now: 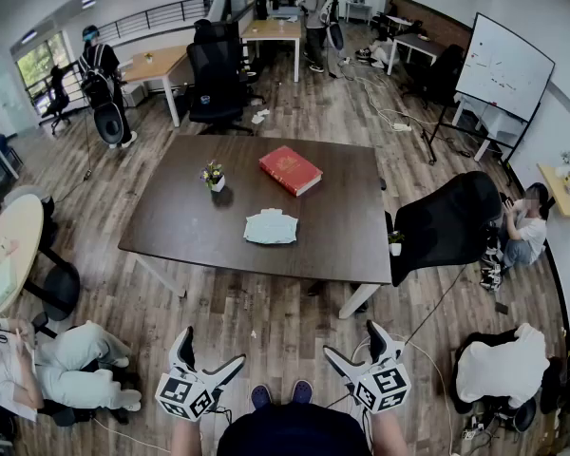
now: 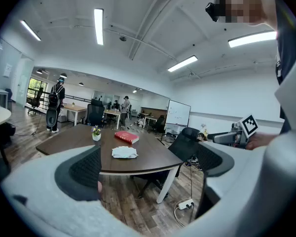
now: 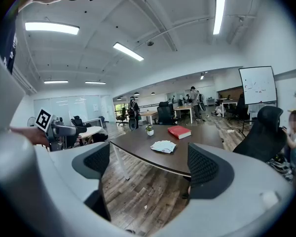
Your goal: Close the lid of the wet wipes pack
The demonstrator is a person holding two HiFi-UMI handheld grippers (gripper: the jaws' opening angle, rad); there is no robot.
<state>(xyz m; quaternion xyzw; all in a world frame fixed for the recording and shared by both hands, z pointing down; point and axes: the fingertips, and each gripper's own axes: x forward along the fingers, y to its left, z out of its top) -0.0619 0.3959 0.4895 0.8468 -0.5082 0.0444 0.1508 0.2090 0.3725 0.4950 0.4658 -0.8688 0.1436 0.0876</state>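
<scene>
No legible text or labels.

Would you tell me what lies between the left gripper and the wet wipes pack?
Only bare wood floor and dark tabletop, seen in the head view.

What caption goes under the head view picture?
Both open, the left gripper and right gripper face a table with a wet wipes pack, red book and flower pot.

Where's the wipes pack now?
Head view: the wet wipes pack lies centrally on the dark table, nearer the person than the red book and flower pot.
</scene>
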